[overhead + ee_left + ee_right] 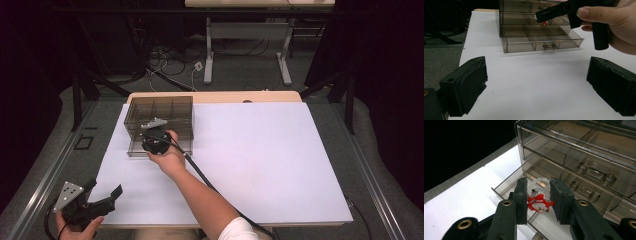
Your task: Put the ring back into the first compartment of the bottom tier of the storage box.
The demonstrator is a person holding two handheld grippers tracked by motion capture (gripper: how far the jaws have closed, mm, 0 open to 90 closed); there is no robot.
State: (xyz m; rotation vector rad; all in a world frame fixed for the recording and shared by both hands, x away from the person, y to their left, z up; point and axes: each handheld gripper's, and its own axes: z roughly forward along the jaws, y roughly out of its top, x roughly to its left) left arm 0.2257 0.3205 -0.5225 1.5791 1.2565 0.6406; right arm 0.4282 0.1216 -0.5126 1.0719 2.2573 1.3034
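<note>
Our right gripper [538, 200] has its 2 jaws clenched on a small red-and-white plastic charm with a clear ring on top [538, 203], pinched between the pads. It hangs over the pulled-out bottom drawer [541, 41] of the smoky translucent plastic drawer cabinet [161, 125], likely so it can drop into a compartment under the fingers. Our left gripper [536, 82] sits released, jaws wide apart, over the white table sheet [260, 160], well short of the cabinet, probably parked out of the way.
</note>
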